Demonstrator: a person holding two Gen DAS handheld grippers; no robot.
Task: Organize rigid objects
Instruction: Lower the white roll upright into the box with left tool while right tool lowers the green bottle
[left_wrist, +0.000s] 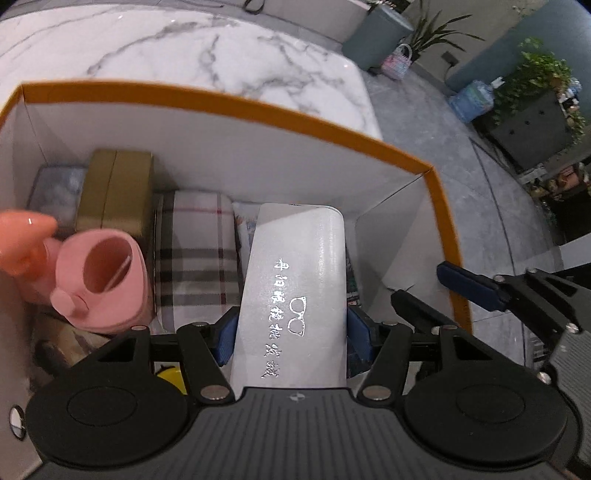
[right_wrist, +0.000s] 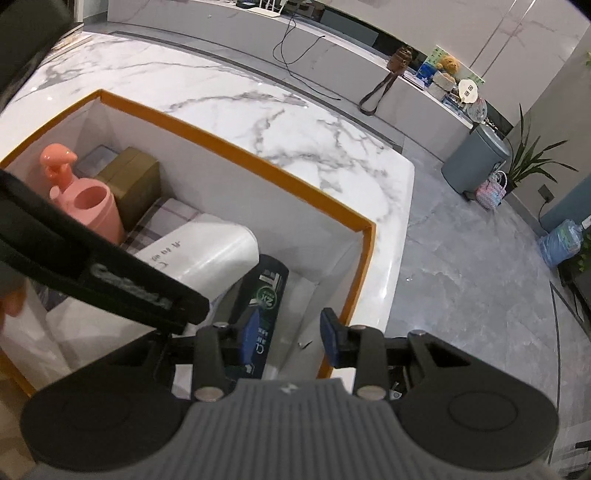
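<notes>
Marble counter (left_wrist: 184, 51) | left tool (left_wrist: 291, 334) pinching white lettered case (left_wrist: 295, 280) | right tool (right_wrist: 290, 338) spread, empty

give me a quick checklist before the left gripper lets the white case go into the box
1. Left gripper has the white glasses case between its blue pads: ok.
2. Case is over the orange-rimmed box, inside its walls: ok.
3. Landing spot clear: not ok, the plaid case and a dark bottle lie under and beside it.
4. Right gripper out of the way: cannot tell; it is empty, close by at the box's right wall.
5. Pink watering can upright, apart from the case: ok.
6. Room left on the box floor: cannot tell.
</notes>
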